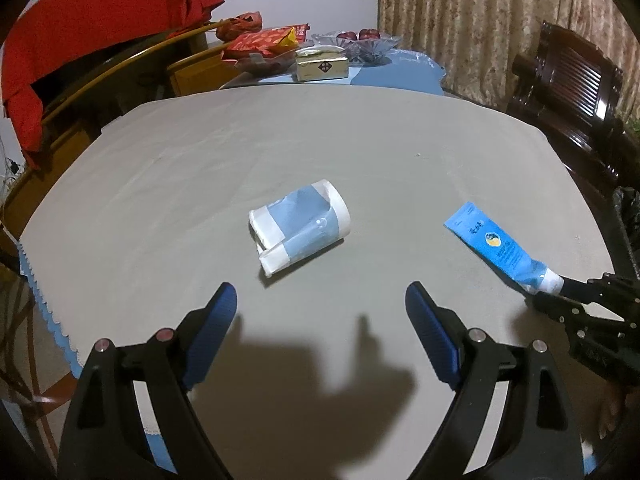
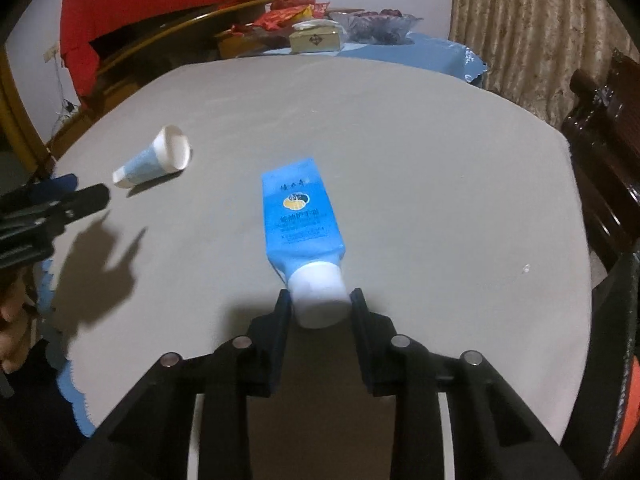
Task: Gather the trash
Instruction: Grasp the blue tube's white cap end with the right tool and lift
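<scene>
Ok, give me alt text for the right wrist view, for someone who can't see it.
The right gripper has its jaws closed on the white cap of a blue tube lying on the grey table. A crushed paper cup lies on its side at left, near the left gripper.

You have two pieces of trash on the grey tablecloth (image 1: 320, 128): one crushed paper cup (image 1: 299, 227) at mid-frame and one blue tube (image 1: 502, 249) at right. You hold two grippers, the left gripper (image 1: 321, 300) and the right gripper (image 2: 320, 299). At the top of the frame you can count one gold box (image 1: 321, 65), one glass bowl (image 1: 362, 43), one red cloth (image 1: 88, 28) upper left, and one dark wooden chair (image 1: 576, 92) at right.
</scene>
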The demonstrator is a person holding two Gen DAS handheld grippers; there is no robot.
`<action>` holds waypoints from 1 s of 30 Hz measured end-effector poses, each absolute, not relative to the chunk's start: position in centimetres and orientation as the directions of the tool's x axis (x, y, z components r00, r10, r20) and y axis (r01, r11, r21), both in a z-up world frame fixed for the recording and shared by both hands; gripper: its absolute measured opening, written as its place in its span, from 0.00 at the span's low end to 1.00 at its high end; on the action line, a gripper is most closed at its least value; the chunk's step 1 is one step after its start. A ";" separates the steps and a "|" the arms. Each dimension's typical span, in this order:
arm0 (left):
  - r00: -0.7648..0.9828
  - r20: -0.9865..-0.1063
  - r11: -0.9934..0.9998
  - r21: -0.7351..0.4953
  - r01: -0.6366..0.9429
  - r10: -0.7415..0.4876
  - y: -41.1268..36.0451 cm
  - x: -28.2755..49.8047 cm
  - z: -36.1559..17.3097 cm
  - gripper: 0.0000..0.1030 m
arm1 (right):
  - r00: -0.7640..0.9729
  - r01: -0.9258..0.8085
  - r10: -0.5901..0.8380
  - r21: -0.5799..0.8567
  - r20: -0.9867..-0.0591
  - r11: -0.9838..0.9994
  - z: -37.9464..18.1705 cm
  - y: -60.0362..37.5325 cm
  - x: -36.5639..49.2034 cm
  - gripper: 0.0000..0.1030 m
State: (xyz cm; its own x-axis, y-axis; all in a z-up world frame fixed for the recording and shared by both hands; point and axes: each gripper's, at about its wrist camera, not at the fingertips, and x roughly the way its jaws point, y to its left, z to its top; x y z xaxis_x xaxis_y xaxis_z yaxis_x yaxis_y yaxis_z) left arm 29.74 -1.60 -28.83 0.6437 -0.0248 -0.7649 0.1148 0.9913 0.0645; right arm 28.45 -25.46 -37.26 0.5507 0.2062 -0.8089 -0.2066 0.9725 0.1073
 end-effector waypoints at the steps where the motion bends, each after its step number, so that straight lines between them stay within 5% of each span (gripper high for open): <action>1: 0.643 -0.765 0.991 0.064 0.114 -0.025 -1.4 29.8 -28.8 0.82 | 0.548 -0.221 0.218 0.111 -0.808 0.969 -37.1 -25.2 28.2 0.29; 2: 0.644 -0.765 0.992 0.063 0.113 -0.025 -1.3 29.8 -28.8 0.82 | 0.549 -0.233 0.222 0.108 -0.806 0.967 -37.0 -24.9 28.1 0.31; 5: 0.644 -0.765 0.992 0.062 0.109 -0.023 -1.0 29.8 -28.9 0.82 | 0.594 -0.226 0.176 0.047 -0.785 0.973 -36.4 -24.1 27.8 0.64; 11: 0.639 -0.769 0.994 0.057 0.097 -0.018 -0.2 30.2 -29.4 0.82 | 0.598 -0.241 0.166 0.022 -0.784 0.970 -36.9 -22.2 29.2 0.61; 14: 0.635 -0.772 0.994 0.057 0.094 -0.015 0.3 30.8 -29.8 0.82 | 0.573 -0.238 0.160 0.023 -0.804 0.971 -38.1 -21.6 30.1 0.37; 30: 0.607 -0.794 0.994 0.061 0.094 -0.009 0.6 35.9 -32.4 0.82 | 0.594 -0.190 0.213 0.122 -0.776 0.974 -37.4 -20.7 31.7 0.36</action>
